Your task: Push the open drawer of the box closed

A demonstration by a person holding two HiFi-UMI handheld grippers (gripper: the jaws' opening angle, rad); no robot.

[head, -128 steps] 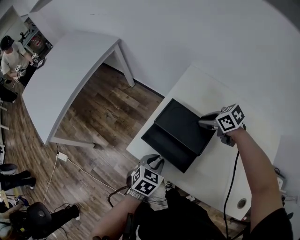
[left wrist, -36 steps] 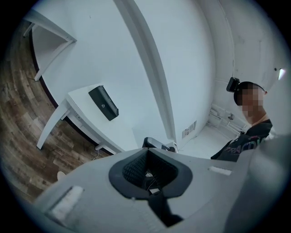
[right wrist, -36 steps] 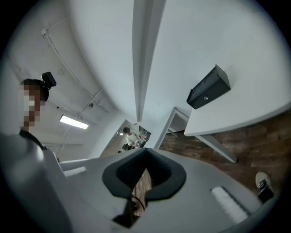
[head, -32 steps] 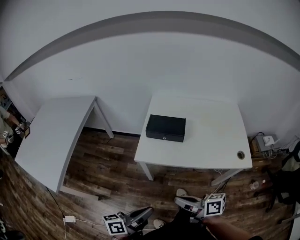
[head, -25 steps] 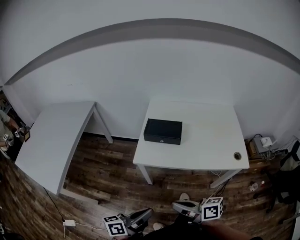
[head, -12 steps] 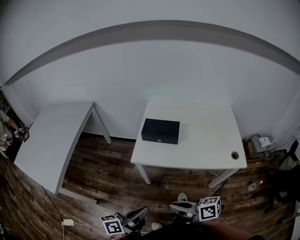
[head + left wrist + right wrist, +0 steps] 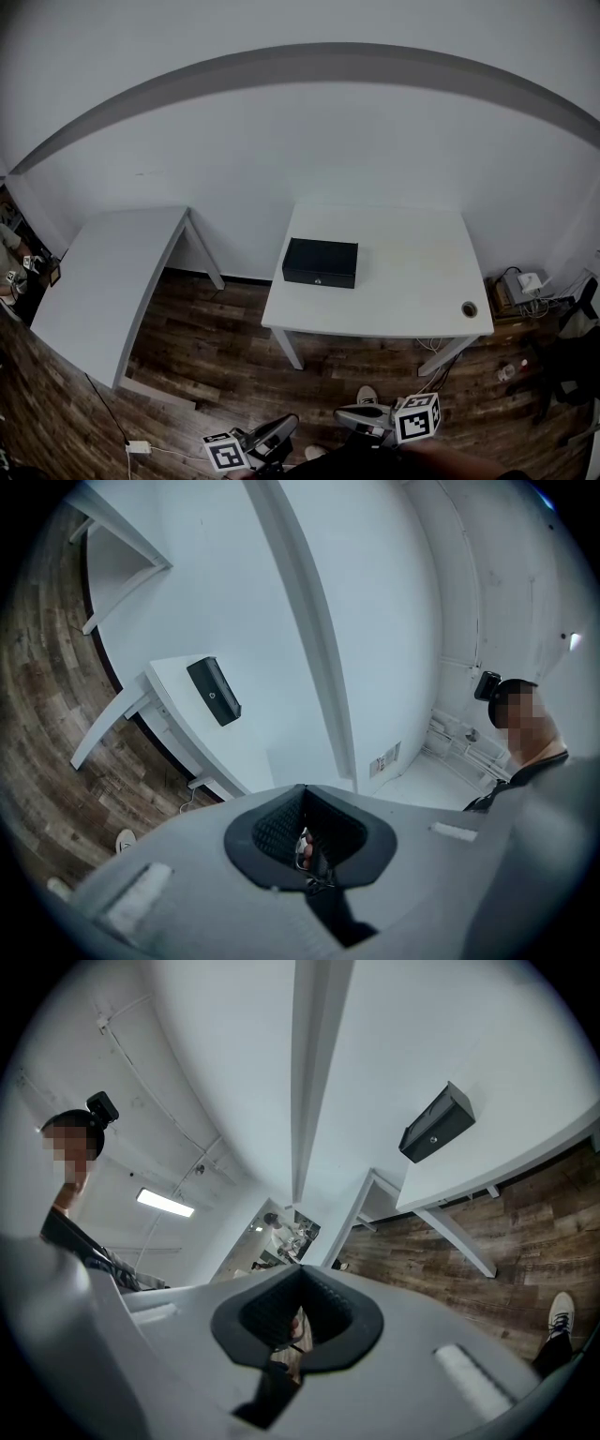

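Observation:
The black box (image 7: 320, 262) sits on the left part of the white table (image 7: 412, 272), well away from me, and its front looks flush, with no drawer sticking out. It also shows small in the left gripper view as the box (image 7: 214, 691) and in the right gripper view as the box (image 7: 436, 1123). Both grippers hang low by my body, far from the table. My left gripper (image 7: 289, 423) is shut and empty, its jaws meeting (image 7: 305, 799). The right gripper (image 7: 343, 412) is likewise shut on nothing (image 7: 302, 1279).
A second white table (image 7: 103, 272) stands at the left, against the white wall. Wooden floor (image 7: 225, 356) lies between me and both tables. The near table has a cable hole (image 7: 469, 309). Plugs and cables (image 7: 523, 281) lie at the right; a person (image 7: 11, 246) is at the far left.
Five seconds ago my right gripper was at the box, close to the table. Now I stand well back with both grippers lowered. Over the last second the view barely shifts.

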